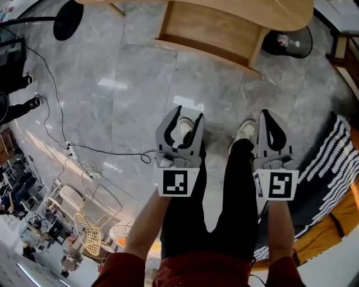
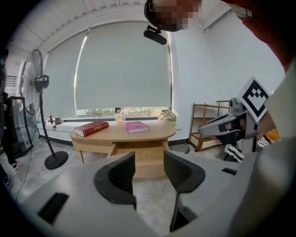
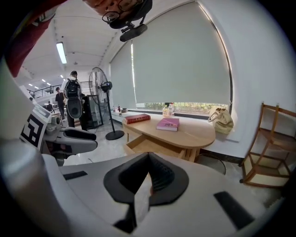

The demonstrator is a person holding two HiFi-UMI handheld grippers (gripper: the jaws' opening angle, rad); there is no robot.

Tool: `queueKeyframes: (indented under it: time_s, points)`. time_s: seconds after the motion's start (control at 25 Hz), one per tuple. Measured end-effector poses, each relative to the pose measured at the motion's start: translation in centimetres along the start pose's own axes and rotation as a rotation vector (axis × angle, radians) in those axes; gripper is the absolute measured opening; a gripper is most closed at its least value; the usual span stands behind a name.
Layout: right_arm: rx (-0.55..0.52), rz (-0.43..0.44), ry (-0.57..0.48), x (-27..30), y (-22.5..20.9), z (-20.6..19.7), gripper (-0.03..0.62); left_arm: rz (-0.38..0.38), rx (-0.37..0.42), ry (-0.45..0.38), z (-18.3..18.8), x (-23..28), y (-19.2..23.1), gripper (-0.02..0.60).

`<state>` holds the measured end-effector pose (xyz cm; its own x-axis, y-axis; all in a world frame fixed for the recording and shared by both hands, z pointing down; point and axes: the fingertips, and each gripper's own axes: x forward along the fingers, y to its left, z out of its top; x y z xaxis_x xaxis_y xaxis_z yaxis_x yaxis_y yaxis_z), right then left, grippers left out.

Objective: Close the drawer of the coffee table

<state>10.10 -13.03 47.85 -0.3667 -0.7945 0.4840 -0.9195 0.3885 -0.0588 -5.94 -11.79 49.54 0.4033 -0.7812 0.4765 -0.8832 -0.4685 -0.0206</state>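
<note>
The oval wooden coffee table [image 1: 280, 11] stands ahead of me, and its drawer [image 1: 210, 33] sticks out toward me, open and empty inside. The same drawer [image 3: 148, 146] shows in the right gripper view, and its front [image 2: 141, 155] faces the left gripper. Both grippers hang over the floor, well short of the drawer and touching nothing. My left gripper [image 1: 188, 115] is open, with a clear gap between its jaws [image 2: 149, 173]. My right gripper [image 1: 268, 112] is shut, its pads meeting at the tip [image 3: 148, 159] with nothing between them.
A red book [image 2: 91, 128] and a pink book [image 2: 137, 126] lie on the table top. A standing fan [image 2: 39, 83] is left of the table, a wooden rack [image 2: 208, 125] right. A cable [image 1: 73, 148] crosses the floor; a striped cloth [image 1: 331, 168] lies at my right. People [image 3: 73, 104] stand far left.
</note>
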Motion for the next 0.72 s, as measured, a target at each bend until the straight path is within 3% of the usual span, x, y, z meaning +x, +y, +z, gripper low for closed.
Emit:
queueKeyframes:
  time_s: [0.08,0.2,0.4,0.72]
  points:
    - [-0.031,0.008,0.008,1.5,-0.2,-2.9,-0.003,-0.003,0.016,-0.013,-2.7,1.9,-0.3,0.191]
    - [-0.027,0.015,0.012,3.4,-0.2,-6.3,-0.003,-0.009,-0.024,-0.034,-6.4,4.3,-0.5,0.191]
    - [-0.050,0.038,0.010,6.3,-0.3,-11.3,-0.003,-0.076,0.105,-0.030,-11.5,8.1,-1.1,0.191]
    - [-0.100,0.101,-0.050,11.4,-0.6,-19.1,-0.003,-0.080,0.119,-0.103,-18.1,13.6,-1.0,0.190]
